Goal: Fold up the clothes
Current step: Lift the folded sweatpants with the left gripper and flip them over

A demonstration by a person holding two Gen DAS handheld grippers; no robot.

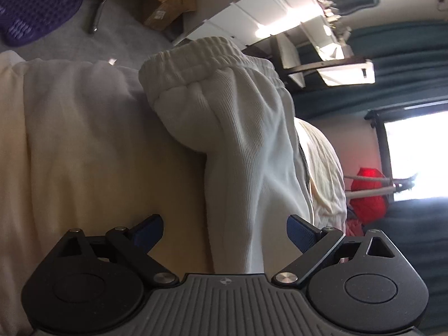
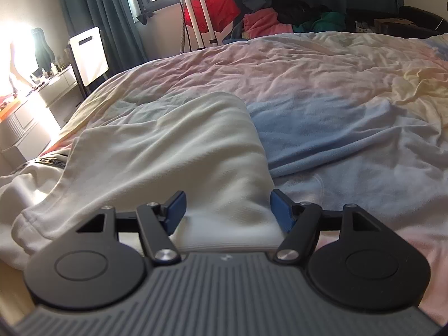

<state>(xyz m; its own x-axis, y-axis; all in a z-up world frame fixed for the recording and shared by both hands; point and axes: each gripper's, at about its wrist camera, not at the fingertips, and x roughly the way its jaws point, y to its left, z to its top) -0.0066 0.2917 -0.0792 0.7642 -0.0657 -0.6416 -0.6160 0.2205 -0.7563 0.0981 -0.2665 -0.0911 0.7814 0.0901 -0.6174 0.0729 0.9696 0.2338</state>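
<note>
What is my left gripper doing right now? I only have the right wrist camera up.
Observer: The left gripper is open. A white ribbed sleeve runs between its fingers, which are not closed on it.
Operator: Where is the cuff of that sleeve?
Observer: The elastic cuff is at the far end of the sleeve, well away from the fingers, and it looks bunched.
Operator: Anything past the cuff?
Observer: A cardboard box and a purple mat lie on the grey floor.
</note>
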